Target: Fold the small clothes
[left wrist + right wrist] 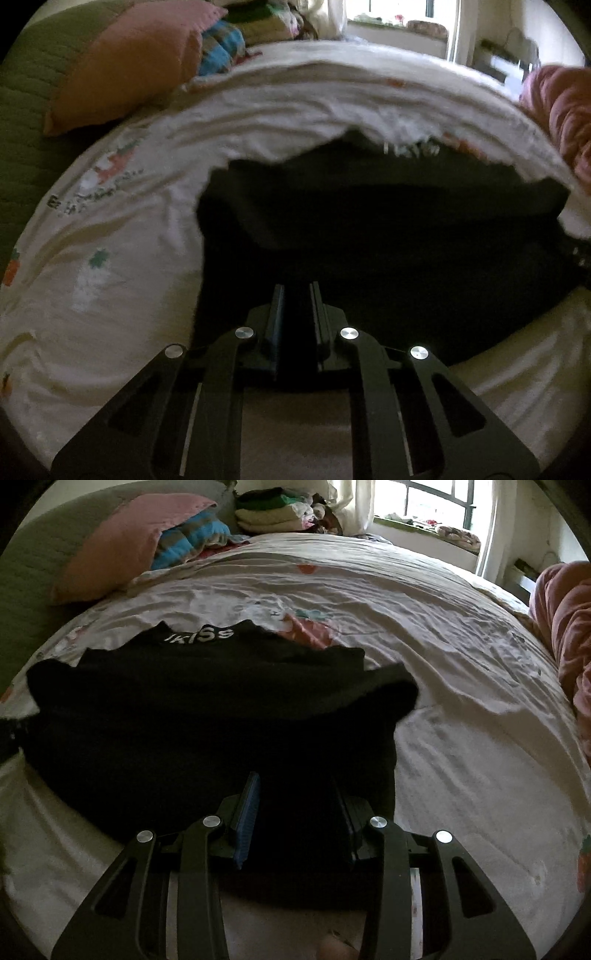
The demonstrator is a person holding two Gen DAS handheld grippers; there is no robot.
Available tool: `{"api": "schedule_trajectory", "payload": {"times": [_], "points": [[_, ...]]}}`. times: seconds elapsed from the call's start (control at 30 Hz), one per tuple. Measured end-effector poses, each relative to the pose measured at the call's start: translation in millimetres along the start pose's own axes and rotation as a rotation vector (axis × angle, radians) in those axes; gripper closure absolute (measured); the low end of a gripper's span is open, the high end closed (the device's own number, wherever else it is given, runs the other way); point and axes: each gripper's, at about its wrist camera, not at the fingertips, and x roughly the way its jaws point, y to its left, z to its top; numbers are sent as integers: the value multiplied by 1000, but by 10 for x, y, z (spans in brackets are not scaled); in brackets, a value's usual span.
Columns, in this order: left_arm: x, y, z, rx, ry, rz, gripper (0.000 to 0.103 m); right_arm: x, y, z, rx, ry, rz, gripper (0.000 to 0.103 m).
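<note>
Both grippers are gripping the near hem of the black garment (pixel 207 709) lying on the bed (pixel 461 738): left gripper (pixel 296 295) fingers nearly closed on it, right gripper (pixel 295 794) fingers wider, fabric bunched between.

Matt black cloth garment (pixel 207 709), wrinkled cotton bedsheet (pixel 424 635)

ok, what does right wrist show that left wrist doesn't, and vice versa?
Right wrist only: white lettering at the garment's far edge, the window bars, and the right gripper, its fingers apart with black cloth between them.

Left wrist only: the left gripper, fingers close together on the cloth, and a far hem lifted off the sheet.

Both: the black garment, the printed sheet, the pink pillow and the folded stack behind it.
</note>
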Motion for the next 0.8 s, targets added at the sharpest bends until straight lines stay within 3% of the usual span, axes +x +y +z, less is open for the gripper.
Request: {"api": "schedule_trajectory", "payload": {"times": [0.33, 0.5, 0.63, 0.7, 0.8], "points": [[240, 68, 345, -20, -10, 27, 96, 254, 28, 390, 15, -32, -22, 66], [395, 210, 618, -37, 0, 58, 96, 359, -109, 629, 84, -59, -29, 67], [375, 476, 800, -134, -39, 59, 91, 408, -252, 758, 151, -83, -41, 67], [342, 605, 820, -178, -56, 54, 83, 405, -306, 777, 169, -92, -50, 67], [337, 807, 774, -239, -52, 37, 82, 400, -388, 754, 181, -99, -69, 67]]}}
